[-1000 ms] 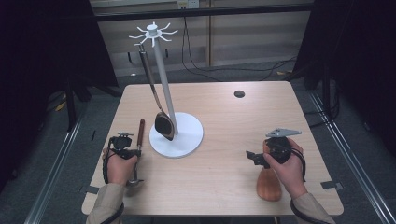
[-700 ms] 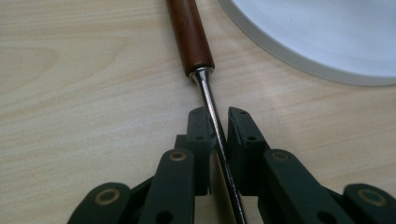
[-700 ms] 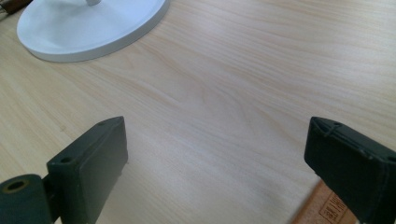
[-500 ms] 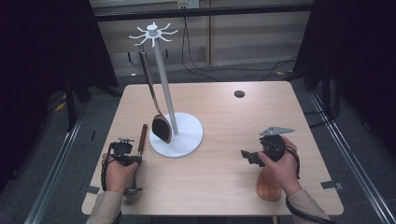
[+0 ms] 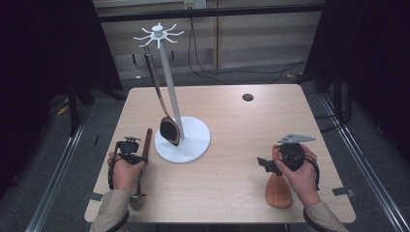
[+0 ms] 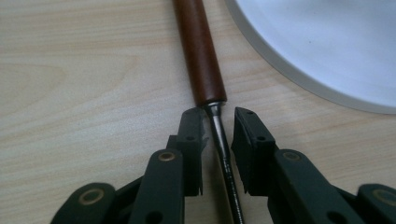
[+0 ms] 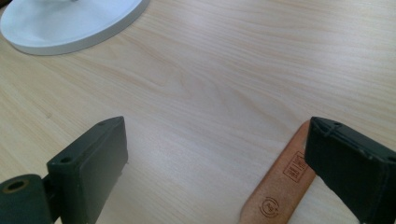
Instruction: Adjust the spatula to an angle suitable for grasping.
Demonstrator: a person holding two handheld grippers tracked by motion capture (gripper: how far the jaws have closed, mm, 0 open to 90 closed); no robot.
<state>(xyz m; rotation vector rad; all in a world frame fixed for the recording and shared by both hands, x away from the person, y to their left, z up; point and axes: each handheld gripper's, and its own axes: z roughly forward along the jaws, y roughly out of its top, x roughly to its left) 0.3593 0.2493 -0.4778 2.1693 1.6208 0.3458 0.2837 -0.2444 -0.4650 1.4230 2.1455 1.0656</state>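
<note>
A spoon [image 6: 205, 56] lies flat on the worktop [image 5: 232, 125], just left of the white stand base [image 5: 193, 140]. The left tongs [image 6: 219, 126] straddle its thin metal shank, jaws slightly apart, not yet clamped. The shank looks stiff, light and probably slippery; the wooden handle would likely grip better. The right tongs [image 7: 215, 154] gape wide beside a wooden spatula [image 7: 280, 186]. The middle of the worktop lies free.

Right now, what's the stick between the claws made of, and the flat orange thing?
The utensil handle looks like dark polished wood with a shiny metal shank. The spatula looks like pale reddish wood, matte, with marks seemingly burned in.
</note>
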